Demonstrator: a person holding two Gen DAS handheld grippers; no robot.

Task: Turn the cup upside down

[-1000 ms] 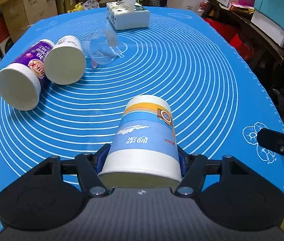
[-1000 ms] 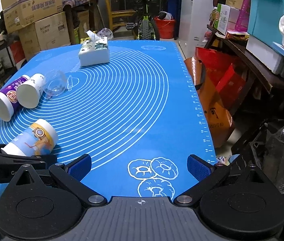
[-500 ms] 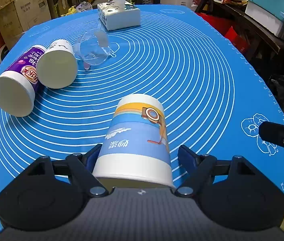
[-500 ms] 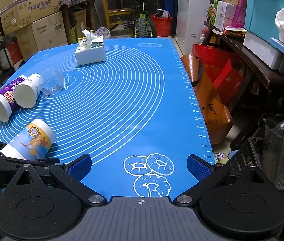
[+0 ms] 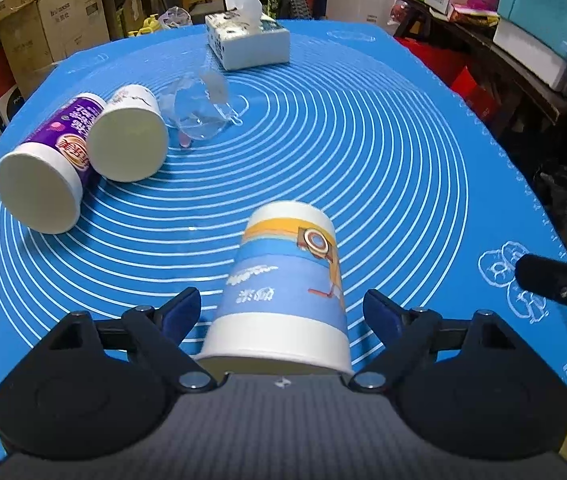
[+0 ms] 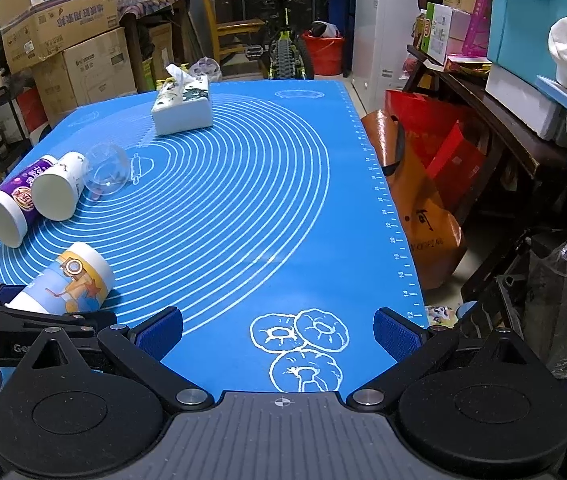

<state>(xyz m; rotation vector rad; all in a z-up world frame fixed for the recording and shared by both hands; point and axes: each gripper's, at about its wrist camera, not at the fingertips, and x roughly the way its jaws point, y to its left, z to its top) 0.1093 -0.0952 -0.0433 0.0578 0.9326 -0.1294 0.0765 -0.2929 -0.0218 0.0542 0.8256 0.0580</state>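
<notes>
A blue, white and orange paper cup (image 5: 283,288) lies on its side on the blue mat, base pointing away, between the fingers of my left gripper (image 5: 283,316). The jaws stand open, with a gap on each side of the cup. The cup also shows in the right wrist view (image 6: 68,282), low on the left beside the left gripper. My right gripper (image 6: 279,330) is open and empty above the mat's near right corner, over the doughnut drawings.
A purple cup (image 5: 49,168), a white cup (image 5: 129,140) and a clear plastic cup (image 5: 199,114) lie on their sides at the left. A tissue box (image 5: 249,42) stands at the back. The blue mat (image 5: 363,152) ends at the table edge on the right, with clutter beyond.
My left gripper's jaws have opened off the paper cup, which now lies free between them. The right gripper has barely moved.
</notes>
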